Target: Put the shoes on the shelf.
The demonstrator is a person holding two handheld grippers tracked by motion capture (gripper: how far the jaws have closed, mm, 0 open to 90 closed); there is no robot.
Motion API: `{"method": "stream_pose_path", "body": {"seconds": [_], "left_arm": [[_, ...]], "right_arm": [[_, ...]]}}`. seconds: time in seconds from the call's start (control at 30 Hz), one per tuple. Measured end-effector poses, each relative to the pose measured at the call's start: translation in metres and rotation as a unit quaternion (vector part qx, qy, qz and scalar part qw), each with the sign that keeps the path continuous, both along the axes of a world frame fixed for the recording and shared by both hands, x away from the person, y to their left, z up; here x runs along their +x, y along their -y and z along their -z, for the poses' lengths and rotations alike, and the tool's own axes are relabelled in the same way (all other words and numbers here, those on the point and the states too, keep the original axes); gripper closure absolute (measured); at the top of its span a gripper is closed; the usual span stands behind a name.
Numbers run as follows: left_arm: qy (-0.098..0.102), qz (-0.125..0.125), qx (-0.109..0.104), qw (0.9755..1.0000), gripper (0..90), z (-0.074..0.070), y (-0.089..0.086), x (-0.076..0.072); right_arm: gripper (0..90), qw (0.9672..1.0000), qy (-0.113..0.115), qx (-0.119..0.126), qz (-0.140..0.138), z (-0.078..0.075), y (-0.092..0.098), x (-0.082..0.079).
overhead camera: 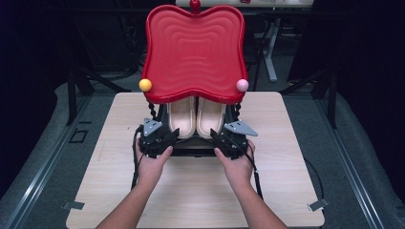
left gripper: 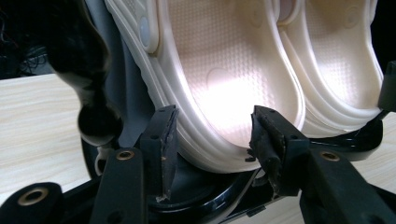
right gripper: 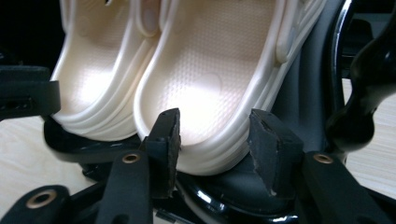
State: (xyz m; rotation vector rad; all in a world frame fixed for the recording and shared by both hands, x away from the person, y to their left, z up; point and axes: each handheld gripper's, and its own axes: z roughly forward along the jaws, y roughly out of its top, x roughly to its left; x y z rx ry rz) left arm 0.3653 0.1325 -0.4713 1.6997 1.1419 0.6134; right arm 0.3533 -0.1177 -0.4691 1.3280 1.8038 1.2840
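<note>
A pair of cream clogs stands side by side on the black lower shelf (overhead camera: 191,151) of a small rack, heels toward me. My left gripper (overhead camera: 168,139) is at the heel of the left clog (overhead camera: 181,117). In the left gripper view that gripper (left gripper: 215,128) is open, and the heel of the left clog (left gripper: 219,70) lies between its jaws. My right gripper (overhead camera: 218,138) is at the right clog (overhead camera: 211,117). The right gripper (right gripper: 212,128) is open too, straddling the heel of its clog (right gripper: 210,70).
A wavy red tray top (overhead camera: 195,52) overhangs the clogs, with a yellow ball (overhead camera: 145,85) and a pink ball (overhead camera: 242,85) at its front corners. Twisted black posts (left gripper: 93,93) carry it. The rack stands on a light wooden table (overhead camera: 191,195), beyond which the floor is dark.
</note>
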Motion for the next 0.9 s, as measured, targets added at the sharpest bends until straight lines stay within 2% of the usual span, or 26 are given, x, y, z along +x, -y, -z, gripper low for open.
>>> {"method": "stream_pose_path", "body": {"seconds": [0.17,0.27,0.43,0.57,0.63,0.7,0.9], "left_arm": [[0.000,-0.007,0.006,1.0000,50.2,0.002,0.004,0.006],[0.004,-0.013,0.015,0.9998,50.1,0.003,0.007,0.007],[0.014,-0.016,0.029,0.9994,52.4,0.004,0.008,0.008],[0.013,-0.013,0.029,0.9994,54.8,0.003,0.007,0.010],[0.012,-0.014,0.031,0.9993,55.0,0.002,0.008,0.010],[0.012,-0.015,0.033,0.9993,55.2,0.002,0.008,0.011],[0.015,-0.016,0.034,0.9992,56.5,0.002,0.008,0.011]], "right_arm": [[51.2,0.9997,-0.018,0.015,0.005,0.003,0.000,0.009],[51.5,0.9997,-0.016,0.018,0.008,0.004,0.000,0.012],[52.1,0.9999,-0.010,0.006,-0.003,0.004,0.001,0.013],[53.2,0.9999,-0.012,-0.002,-0.009,0.003,0.002,0.016],[59.8,0.9997,0.000,-0.023,-0.005,0.001,0.002,0.016],[59.7,0.9992,0.001,-0.038,-0.004,-0.001,0.001,0.017],[59.8,0.9992,-0.001,-0.039,-0.001,-0.001,0.000,0.017]]}}
